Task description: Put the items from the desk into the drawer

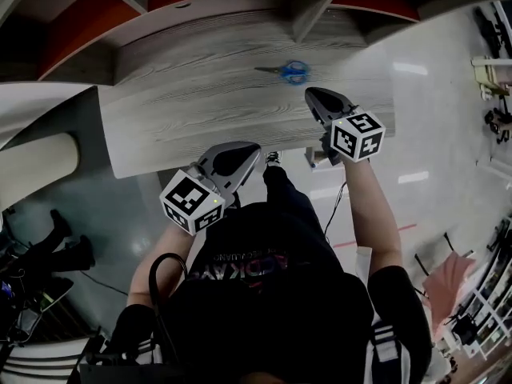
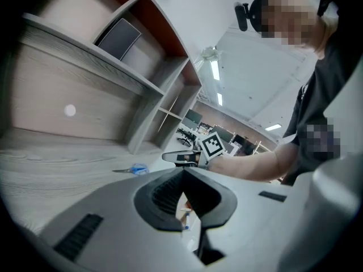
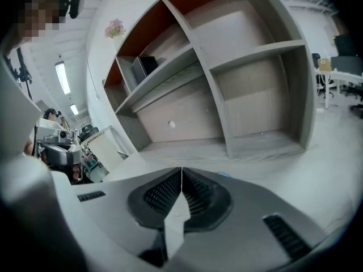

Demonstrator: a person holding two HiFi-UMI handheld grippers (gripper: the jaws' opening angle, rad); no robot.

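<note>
Only item I can see on the table [image 1: 200, 102] is the scissors [image 1: 290, 72]: lying flat in the right half, close to the far edge, blue handles pointing at the right edge, blades at the left. Drawer isn't in any view.

Left gripper [image 1: 244, 152] hangs over the near edge around the middle, jaws clenched together with nothing in them. Right gripper [image 1: 316, 96] is over the near-right part of the table, just short of the scissors, also clenched and empty.

Step in hand looks like the scissors pickup, and the right gripper is the obvious one for it:
- open the jaws before descending
- come in across the pivot or the blades, not the handle loops
- they sit flat on the wood, so get the jaw tips right down to the surface
- left gripper is free for the drawer
</note>
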